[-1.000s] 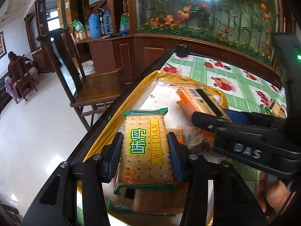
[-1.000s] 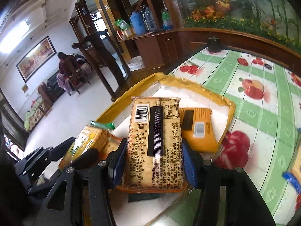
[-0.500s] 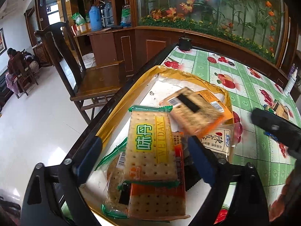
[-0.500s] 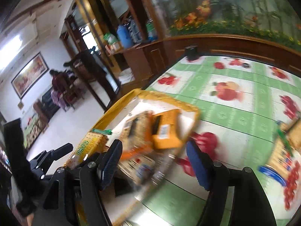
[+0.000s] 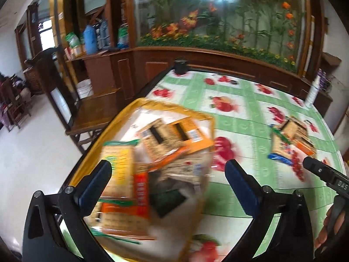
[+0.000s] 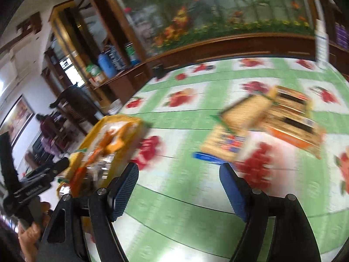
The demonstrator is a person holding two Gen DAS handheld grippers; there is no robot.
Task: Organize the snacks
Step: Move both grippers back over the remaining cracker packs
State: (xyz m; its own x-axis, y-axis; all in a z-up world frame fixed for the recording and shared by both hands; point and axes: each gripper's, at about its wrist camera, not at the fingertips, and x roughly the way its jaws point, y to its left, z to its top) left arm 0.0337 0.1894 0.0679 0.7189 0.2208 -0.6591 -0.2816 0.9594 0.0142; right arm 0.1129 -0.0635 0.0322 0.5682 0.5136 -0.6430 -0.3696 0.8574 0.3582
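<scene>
1. Spreading to their widest, the jaws of the left gripper (image 5: pixel 168 181) gripped nothing; its blue pads stood clear on either side of the cracker packets (image 5: pixel 139 170) heaped in the yellow-rimmed tray (image 5: pixel 174 109), touching none of them.
2. The right gripper (image 6: pixel 178 187) was opening too, its jaws moderately wide, with only bare tablecloth between them.
3. In the tray, a yellow-and-green cracker packet (image 5: pixel 118 170) lay on top at the near left, and orange-edged packets with barcodes (image 5: pixel 172 135) lay behind it; motion blur hid the print.
4. A second group of snack packets (image 6: pixel 268 122) lay loose on the table well apart from the tray, ahead of the right gripper and to its right: a tan cracker pack over a blue-edged one, and orange-trimmed packs beside them.
5. The surface was a tablecloth (image 5: pixel 240 196) checked in green and white with red fruit pictures.
6. A small black object (image 5: pixel 180 65) stood at the table's far edge; what it was could not be told.
7. Behind the table ran a wood-panelled wall base under a large floral mural (image 5: pixel 218 15).
8. A wooden chair (image 5: pixel 87 107) stood left of the table on a pale shiny floor.
9. A wooden shelf (image 5: pixel 96 54) at the left held a blue flask and bottles.
10. A seated person (image 6: pixel 47 126) was visible far off in the room.
</scene>
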